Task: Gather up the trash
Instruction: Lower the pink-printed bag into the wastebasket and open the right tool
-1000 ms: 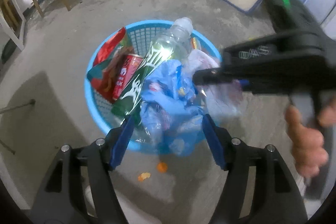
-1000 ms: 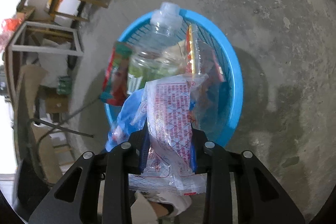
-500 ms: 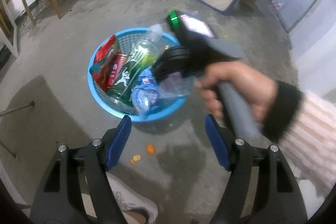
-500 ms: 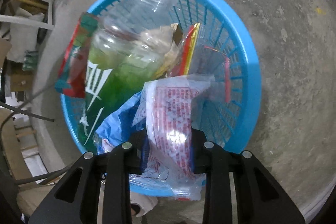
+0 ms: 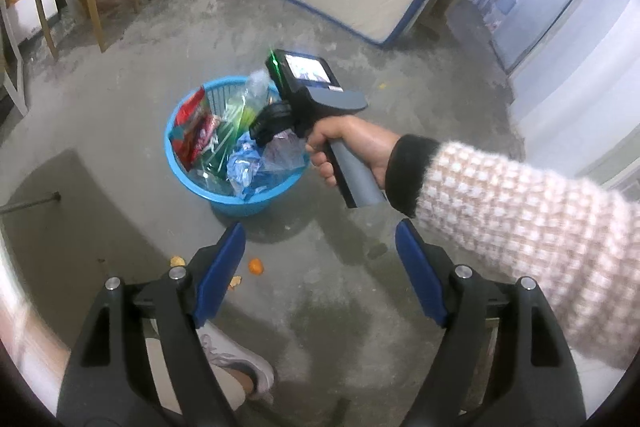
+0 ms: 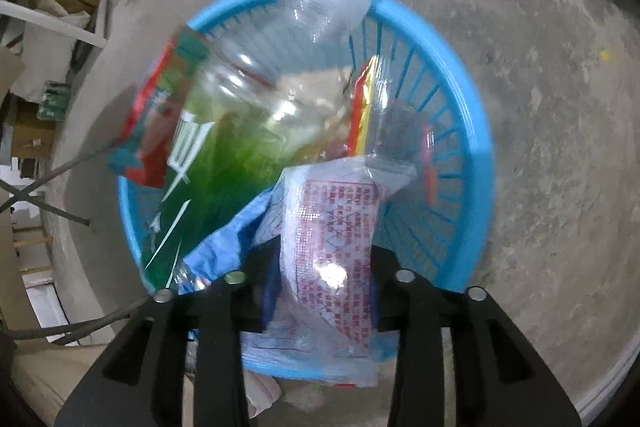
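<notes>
Left wrist view: the left tool (image 5: pixel 320 259) hangs above the concrete floor (image 5: pixel 340 307) with its blue-padded fingers (image 5: pixel 218 273) spread wide and nothing between them. Ahead of it stands a blue basket (image 5: pixel 240 203) holding trash: a red snack bag (image 5: pixel 192 131) leaning against the left wall, a clear bottle with a green label (image 5: pixel 236 123), and a crumpled blue wrapper (image 5: pixel 244 167) at the near rim. The right hand (image 5: pixel 348 147), in a knitted sleeve, holds the right tool (image 5: pixel 260 133) over the basket's right side, its tip down among the plastic. Small orange scraps (image 5: pixel 256 267) lie on the floor just beside the left finger, well apart from the basket. A grey shoe (image 5: pixel 240 367) shows at the bottom edge.

Right wrist view: the right tool (image 6: pixel 320 291) is closed tight on a clear wrapper with red print (image 6: pixel 332 239), which stands up between the fingers and hangs over the near rim of the basket (image 6: pixel 472 147). The bottle (image 6: pixel 260 99) lies tilted across the basket, cap toward the far rim, with the red snack bag (image 6: pixel 156 99) to its left and the blue wrapper (image 6: pixel 228 239) touching the held wrapper's left side. The picture is somewhat blurred.
</notes>
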{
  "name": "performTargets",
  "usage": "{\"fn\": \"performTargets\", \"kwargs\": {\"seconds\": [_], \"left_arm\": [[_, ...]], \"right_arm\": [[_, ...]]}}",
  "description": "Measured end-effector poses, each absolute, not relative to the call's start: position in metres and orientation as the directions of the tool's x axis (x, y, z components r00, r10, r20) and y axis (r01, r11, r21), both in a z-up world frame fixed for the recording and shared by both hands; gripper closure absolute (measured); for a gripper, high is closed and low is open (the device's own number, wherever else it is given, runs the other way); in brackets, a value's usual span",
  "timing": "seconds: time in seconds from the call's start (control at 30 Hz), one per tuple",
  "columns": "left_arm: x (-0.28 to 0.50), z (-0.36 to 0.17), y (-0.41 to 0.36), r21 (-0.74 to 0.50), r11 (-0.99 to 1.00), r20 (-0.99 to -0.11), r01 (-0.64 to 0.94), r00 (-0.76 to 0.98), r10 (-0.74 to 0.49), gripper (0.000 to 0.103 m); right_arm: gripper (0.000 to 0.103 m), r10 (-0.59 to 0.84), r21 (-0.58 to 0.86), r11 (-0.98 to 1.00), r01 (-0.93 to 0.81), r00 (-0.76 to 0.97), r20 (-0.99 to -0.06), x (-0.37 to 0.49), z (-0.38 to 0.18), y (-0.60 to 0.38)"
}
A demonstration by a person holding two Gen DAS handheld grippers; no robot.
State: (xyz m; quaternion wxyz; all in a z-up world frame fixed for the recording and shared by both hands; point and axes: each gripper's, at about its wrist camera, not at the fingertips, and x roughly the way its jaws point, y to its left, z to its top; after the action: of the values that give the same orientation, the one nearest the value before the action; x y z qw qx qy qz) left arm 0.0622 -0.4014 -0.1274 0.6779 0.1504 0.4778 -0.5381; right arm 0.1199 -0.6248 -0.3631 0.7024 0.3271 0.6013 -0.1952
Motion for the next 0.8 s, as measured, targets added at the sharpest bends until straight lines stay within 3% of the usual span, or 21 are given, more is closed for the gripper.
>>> {"fn": "performTargets", "kwargs": {"seconds": [0.07,0.17,0.57,0.67,0.8], "left_arm": [[0.059,-0.114,-0.389,-0.312,0.372,-0.792,0.874,-0.023,-0.61,0.028],[0.057,-0.096,-0.368,-0.312,0.376,-0.769,0.872,0.001,-0.639,0.027],[0.063,-0.065,-0.3,-0.34,0.437,-0.707,0.833,0.08,-0.703,0.025],[0.07,-0.064,-0.293,-0.357,0.448,-0.698,0.82,0.084,-0.711,0.024],[0.073,-0.063,-0.289,-0.359,0.462,-0.693,0.811,0.1,-0.714,0.024]], "right_arm": [[0.053,0.119,0.244,0.709,0.662,0.228,-0.966,0.115,-0.351,-0.627],[0.046,0.116,0.295,0.685,0.666,0.3,-0.947,0.103,-0.328,-0.634],[0.036,0.126,0.532,0.536,0.655,0.561,-0.818,0.071,-0.284,-0.645],[0.027,0.119,0.535,0.532,0.657,0.567,-0.815,0.075,-0.286,-0.643],[0.023,0.135,0.5,0.535,0.681,0.516,-0.846,0.086,-0.298,-0.637]]}}
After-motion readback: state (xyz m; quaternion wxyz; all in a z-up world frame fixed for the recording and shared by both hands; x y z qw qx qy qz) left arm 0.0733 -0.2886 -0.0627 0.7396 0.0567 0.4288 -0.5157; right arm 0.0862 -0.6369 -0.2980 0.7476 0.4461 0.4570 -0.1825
